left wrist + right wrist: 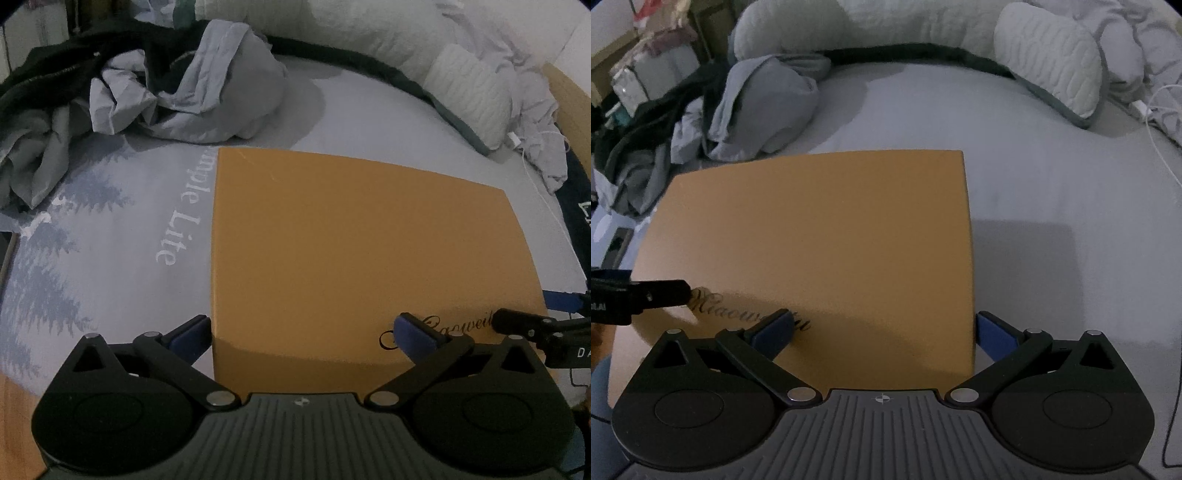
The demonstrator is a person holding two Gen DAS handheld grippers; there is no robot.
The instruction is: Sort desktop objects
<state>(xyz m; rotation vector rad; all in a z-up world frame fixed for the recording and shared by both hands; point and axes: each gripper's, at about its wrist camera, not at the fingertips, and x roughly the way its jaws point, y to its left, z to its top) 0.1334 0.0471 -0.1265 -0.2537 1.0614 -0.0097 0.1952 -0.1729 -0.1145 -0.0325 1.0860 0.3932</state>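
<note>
Grey printed bedsheet (110,236), clothes piled behind. Your flat orange cardboard box (351,251) lies in the middle; left gripper (310,332) and right gripper (886,330) both spread wide over its near corners, gripping nothing. Sorting looks barely started.

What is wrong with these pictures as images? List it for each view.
Left wrist view: dim, bluish, with fisheye bending the orange box edges and dark vignetted corners. Right wrist view: equally dim; the box throws a hard shadow on the sheet, and the right gripper shades the script lettering.
</note>
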